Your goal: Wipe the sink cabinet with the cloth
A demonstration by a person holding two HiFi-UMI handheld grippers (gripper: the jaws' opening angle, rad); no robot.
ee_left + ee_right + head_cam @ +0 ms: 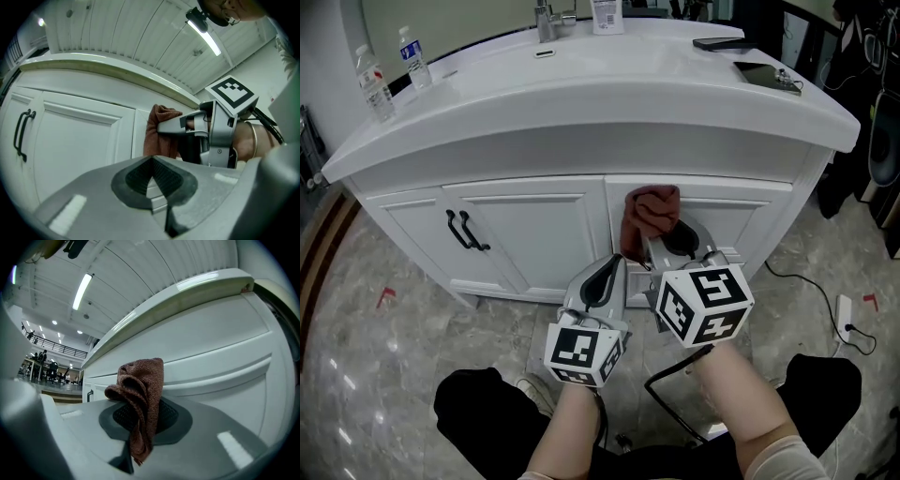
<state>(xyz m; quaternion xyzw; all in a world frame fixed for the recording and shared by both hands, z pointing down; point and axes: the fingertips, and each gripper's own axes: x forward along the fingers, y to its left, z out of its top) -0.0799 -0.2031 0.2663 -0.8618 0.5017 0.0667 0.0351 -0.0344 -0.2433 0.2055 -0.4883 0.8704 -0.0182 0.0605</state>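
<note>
A reddish-brown cloth [651, 214] is pinched in my right gripper [662, 246], bunched up above the jaws and held against the top of the right cabinet door [727, 225]. In the right gripper view the cloth [140, 399] stands up between the shut jaws with a tail hanging below. My left gripper [602, 284] hangs just left of and below the right one, jaws shut and empty, pointing at the white sink cabinet [525, 234]. The left gripper view shows the cloth [160, 131] and right gripper [168, 127] ahead of its closed jaws.
White countertop [609, 94] overhangs the doors, carrying two water bottles [375, 84], a faucet [546, 21], a phone [722, 43] and a dark tablet [766, 75]. Black door handles [464, 231] sit on the left doors. A cable and power strip [846, 317] lie on the marble floor at right.
</note>
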